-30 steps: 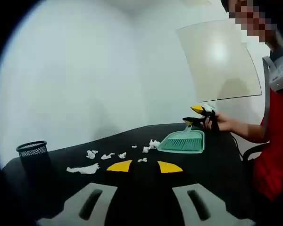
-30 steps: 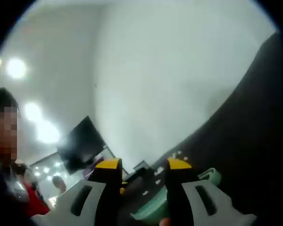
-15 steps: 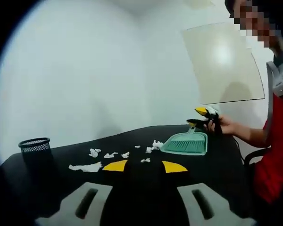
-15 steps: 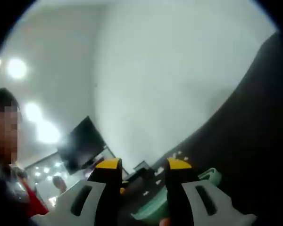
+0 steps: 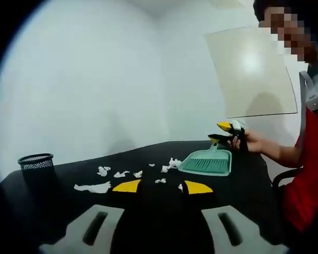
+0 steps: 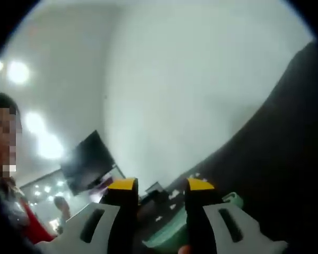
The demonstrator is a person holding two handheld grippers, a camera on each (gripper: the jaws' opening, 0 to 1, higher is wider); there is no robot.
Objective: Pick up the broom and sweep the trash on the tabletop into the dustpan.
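In the left gripper view, the left gripper (image 5: 161, 186) hangs with jaws wide at lower centre. Right of centre, a teal plastic dustpan (image 5: 206, 161) holds the broom; the right gripper (image 5: 226, 132) grips its handle. White paper scraps (image 5: 93, 187) dot the black tabletop (image 5: 153, 156).

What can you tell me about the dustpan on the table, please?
The dustpan is a pale green pan, plastic by the look of it, lying on the black table at its far side. A broom with matching green bristles seems to rest in it, its handle rising toward the right gripper, which is at the handle in a person's hand. White paper scraps lie just beside its left edge. In the right gripper view a green edge shows between the jaws.
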